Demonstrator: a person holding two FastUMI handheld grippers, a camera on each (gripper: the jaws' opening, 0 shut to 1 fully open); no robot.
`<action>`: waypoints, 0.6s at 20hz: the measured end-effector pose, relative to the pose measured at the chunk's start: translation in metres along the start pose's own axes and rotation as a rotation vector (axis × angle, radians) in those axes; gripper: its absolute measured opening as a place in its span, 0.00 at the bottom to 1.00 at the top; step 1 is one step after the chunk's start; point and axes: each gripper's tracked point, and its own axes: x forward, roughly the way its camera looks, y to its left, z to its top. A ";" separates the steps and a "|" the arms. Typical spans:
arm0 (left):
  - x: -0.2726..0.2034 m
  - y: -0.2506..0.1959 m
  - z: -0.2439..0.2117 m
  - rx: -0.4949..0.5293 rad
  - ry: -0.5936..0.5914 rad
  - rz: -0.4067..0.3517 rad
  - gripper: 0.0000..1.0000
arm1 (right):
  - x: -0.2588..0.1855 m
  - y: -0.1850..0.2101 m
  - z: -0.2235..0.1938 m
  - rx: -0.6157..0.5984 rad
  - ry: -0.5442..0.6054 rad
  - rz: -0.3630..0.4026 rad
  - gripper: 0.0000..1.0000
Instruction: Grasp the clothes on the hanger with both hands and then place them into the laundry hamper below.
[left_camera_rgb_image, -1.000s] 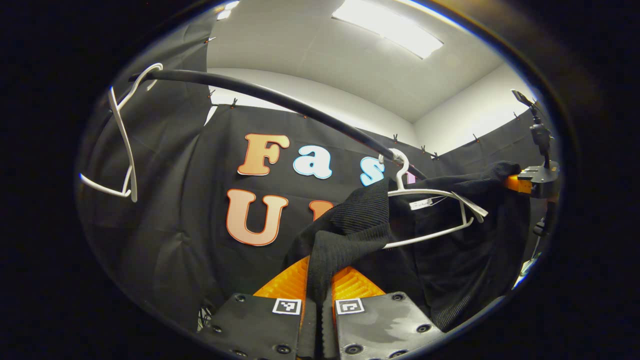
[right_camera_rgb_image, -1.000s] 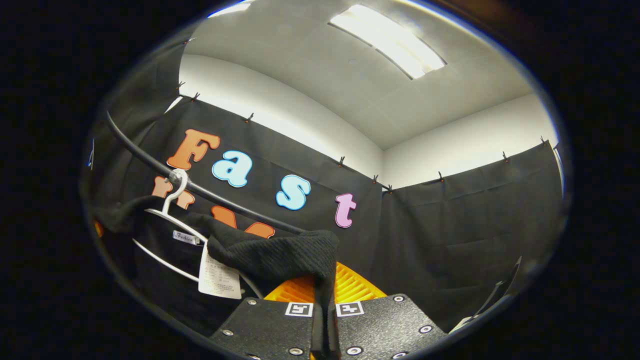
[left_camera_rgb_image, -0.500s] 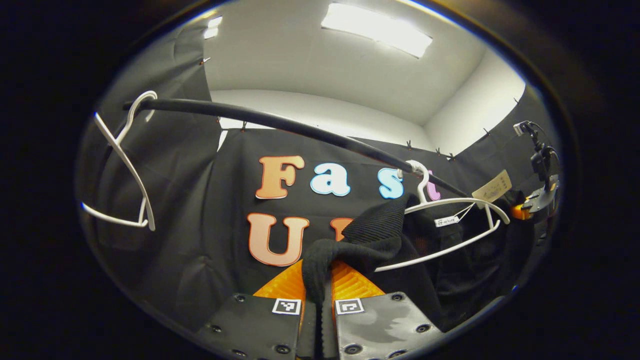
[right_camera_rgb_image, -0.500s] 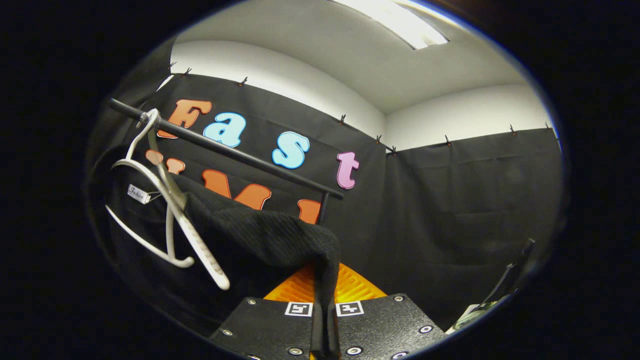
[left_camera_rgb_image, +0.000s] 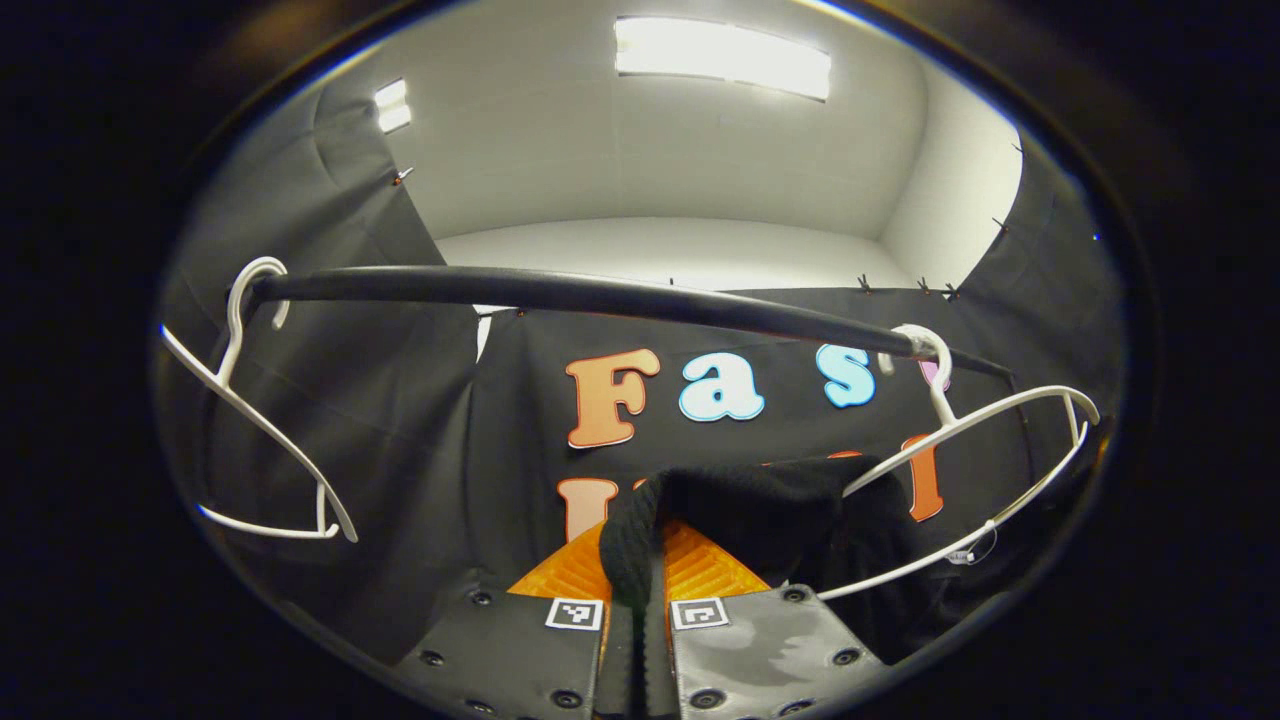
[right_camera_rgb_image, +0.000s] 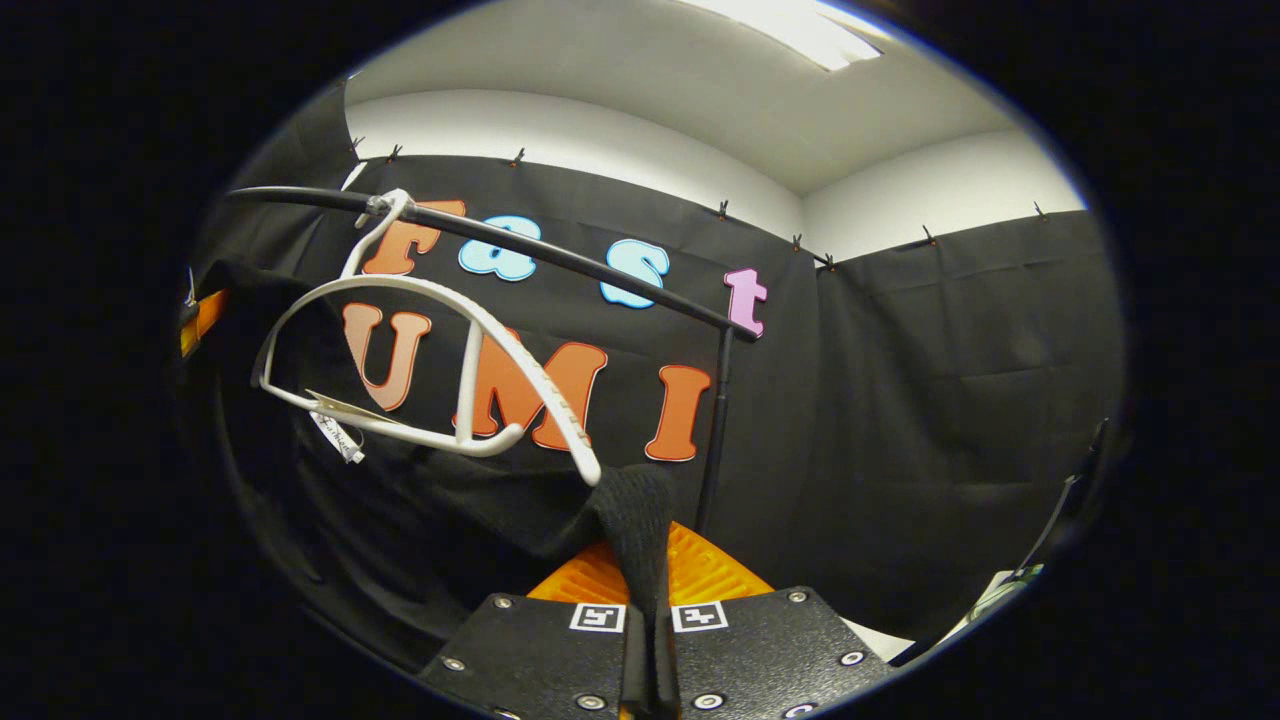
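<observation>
Black knit garment (left_camera_rgb_image: 770, 500): soft, limp, light; sags below white hanger (right_camera_rgb_image: 450, 330), apparently clear of its arms. Hanger hooked near rail (left_camera_rgb_image: 600, 295) end. Left gripper (left_camera_rgb_image: 640, 610) and right gripper (right_camera_rgb_image: 648, 600) each clamp bunched fabric fold. Hold thick folds; thin edges likely slip.

Black cloth walls (right_camera_rgb_image: 950, 380) under a white ceiling (left_camera_rgb_image: 650, 160) with 2 bright light panels (left_camera_rgb_image: 722, 58).
</observation>
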 end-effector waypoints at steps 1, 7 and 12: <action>0.007 0.003 -0.002 0.010 0.004 0.007 0.11 | -0.001 0.003 -0.001 0.013 -0.002 0.003 0.03; 0.013 0.021 -0.039 0.047 0.102 0.060 0.09 | -0.015 0.022 -0.015 0.049 -0.002 0.024 0.03; 0.024 0.041 -0.066 0.090 0.166 0.100 0.11 | -0.024 0.055 -0.025 0.072 0.008 0.066 0.03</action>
